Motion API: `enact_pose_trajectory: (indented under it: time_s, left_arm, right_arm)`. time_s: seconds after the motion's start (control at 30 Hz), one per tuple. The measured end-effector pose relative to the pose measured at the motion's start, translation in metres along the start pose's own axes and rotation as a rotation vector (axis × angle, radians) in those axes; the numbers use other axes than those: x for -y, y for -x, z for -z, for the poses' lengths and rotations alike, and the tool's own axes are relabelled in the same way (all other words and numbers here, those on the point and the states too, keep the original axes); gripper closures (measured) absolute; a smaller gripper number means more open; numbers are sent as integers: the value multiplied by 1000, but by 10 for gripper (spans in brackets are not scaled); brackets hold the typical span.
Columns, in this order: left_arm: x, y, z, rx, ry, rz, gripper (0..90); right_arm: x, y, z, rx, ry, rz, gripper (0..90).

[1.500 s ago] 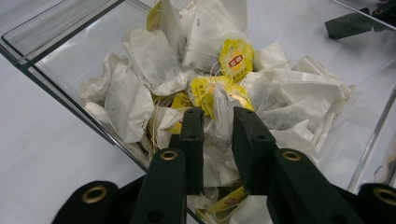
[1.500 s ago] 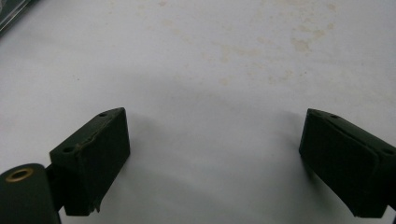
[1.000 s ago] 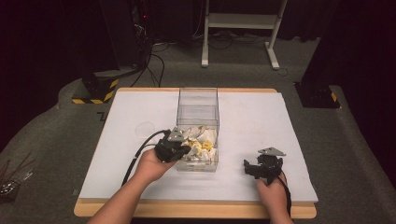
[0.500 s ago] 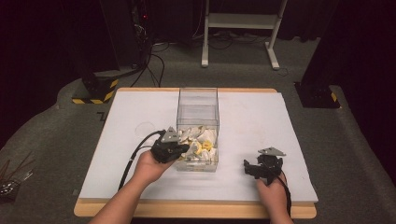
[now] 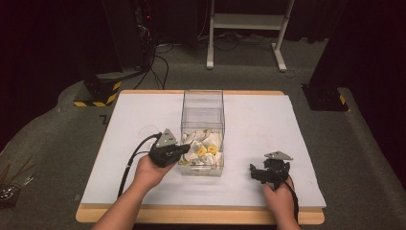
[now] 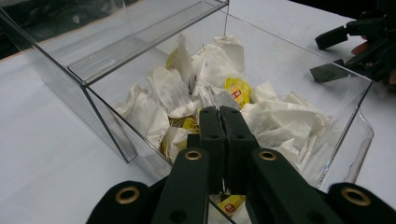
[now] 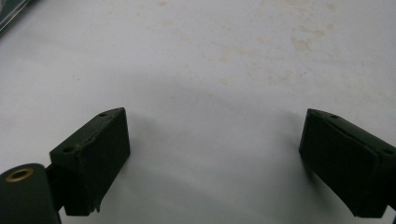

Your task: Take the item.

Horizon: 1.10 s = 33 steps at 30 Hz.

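Left gripper view shows our left gripper (image 6: 219,114) pinched shut inside the clear box (image 6: 107,128), perhaps nipping a tea bag (image 6: 212,100) just ahead; right gripper (image 7: 215,163) gapes empty.

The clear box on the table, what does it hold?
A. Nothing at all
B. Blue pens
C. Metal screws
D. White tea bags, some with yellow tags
D: in the left gripper view the clear box is open at the top and holds a loose heap of white tea bags, a few with yellow tags.
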<state>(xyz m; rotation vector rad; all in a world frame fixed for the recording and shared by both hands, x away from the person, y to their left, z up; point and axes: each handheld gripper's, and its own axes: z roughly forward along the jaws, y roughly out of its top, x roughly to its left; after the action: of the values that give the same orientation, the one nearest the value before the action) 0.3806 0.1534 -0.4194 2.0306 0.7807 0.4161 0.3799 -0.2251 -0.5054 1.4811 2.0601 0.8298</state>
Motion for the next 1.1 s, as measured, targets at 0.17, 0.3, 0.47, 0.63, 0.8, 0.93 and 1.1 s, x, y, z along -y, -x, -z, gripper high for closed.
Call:
enact_pose_trajectory:
  time_s: [0.17, 0.3, 0.47, 0.63, 0.8, 0.93, 1.1]
  left_arm:
    - [0, -1, 3, 1, 18, 5, 884]
    - [0, -1, 6, -2, 39, 8, 884]
    - [-1, -2, 11, -11, 71, 9, 884]
    - [-2, -2, 15, -13, 92, 15, 884]
    - [-5, -1, 17, -17, 106, 11, 884]
    - [-6, -2, 20, -15, 123, 14, 884]
    - [-6, -3, 23, -17, 142, 23, 884]
  right_arm:
    - [0, 0, 0, 0, 0, 0, 84]
    - [0, 0, 0, 1, 0, 0, 84]
    - [0, 0, 0, 0, 0, 0, 84]
    - [0, 0, 0, 1, 0, -1, 84]
    - [0, 0, 0, 0, -1, -2, 84]
    - [0, 0, 0, 0, 0, -1, 84]
    - [0, 0, 0, 0, 0, 0, 84]
